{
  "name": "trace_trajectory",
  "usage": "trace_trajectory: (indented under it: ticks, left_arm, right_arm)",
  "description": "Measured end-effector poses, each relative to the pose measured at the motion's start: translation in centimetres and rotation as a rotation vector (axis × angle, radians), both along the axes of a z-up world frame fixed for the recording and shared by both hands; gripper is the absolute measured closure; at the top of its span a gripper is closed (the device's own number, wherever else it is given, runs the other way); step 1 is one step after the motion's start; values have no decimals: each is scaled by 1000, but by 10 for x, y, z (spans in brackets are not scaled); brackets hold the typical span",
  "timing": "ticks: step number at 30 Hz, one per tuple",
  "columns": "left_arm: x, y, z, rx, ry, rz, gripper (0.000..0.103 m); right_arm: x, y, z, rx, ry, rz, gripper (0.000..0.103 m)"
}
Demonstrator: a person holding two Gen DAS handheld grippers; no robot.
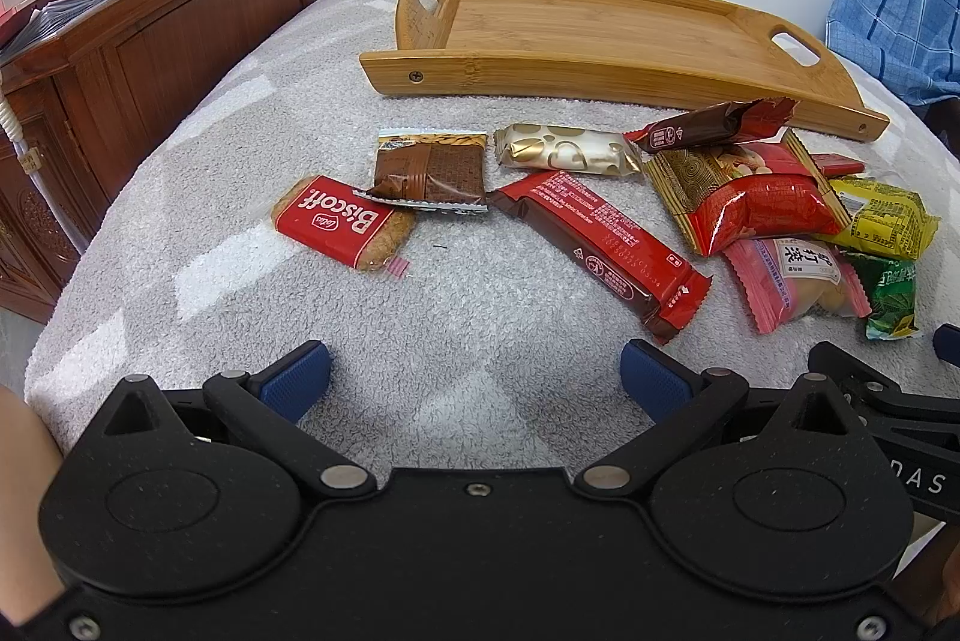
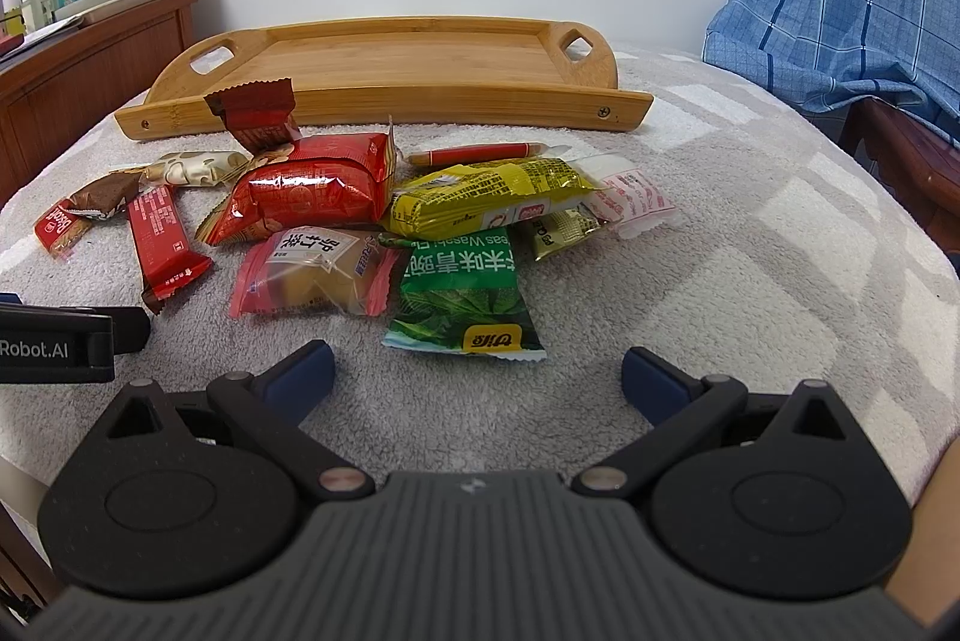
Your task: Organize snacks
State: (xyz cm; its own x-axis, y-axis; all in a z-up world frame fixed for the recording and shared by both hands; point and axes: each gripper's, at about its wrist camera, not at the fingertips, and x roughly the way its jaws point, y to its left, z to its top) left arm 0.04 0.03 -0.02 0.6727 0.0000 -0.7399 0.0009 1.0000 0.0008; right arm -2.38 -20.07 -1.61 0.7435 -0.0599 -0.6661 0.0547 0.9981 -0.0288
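The left gripper (image 1: 475,377) hovered low over the grey fleece blanket (image 1: 240,197), its blue-padded jaws spread wide with nothing between them. Ahead lay a Biscoff biscuit (image 1: 342,222), its corner under a brown chocolate wafer packet (image 1: 429,173). A long red bar (image 1: 600,245) lay diagonally near the right pad. Beyond it sat a white-and-gold candy (image 1: 567,149) and a heap topped by a red pouch (image 1: 765,212). A bare bamboo tray (image 1: 606,86) stood behind them.

Bare grey fleece blanket (image 1: 468,317) lies open ahead of both grippers' spread fingers. Beyond it, scattered wrapped snacks (image 2: 336,215) crowd the way to the shallow bamboo tray (image 1: 576,23), whose raised rim faces the approach.
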Motion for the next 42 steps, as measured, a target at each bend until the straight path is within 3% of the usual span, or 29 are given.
trace_trajectory:
  ticks: [42]
  left_arm:
    - [1,0,0,0,2,14,0]
  right_arm:
    - [-3,0,0,-3,-17,1,0]
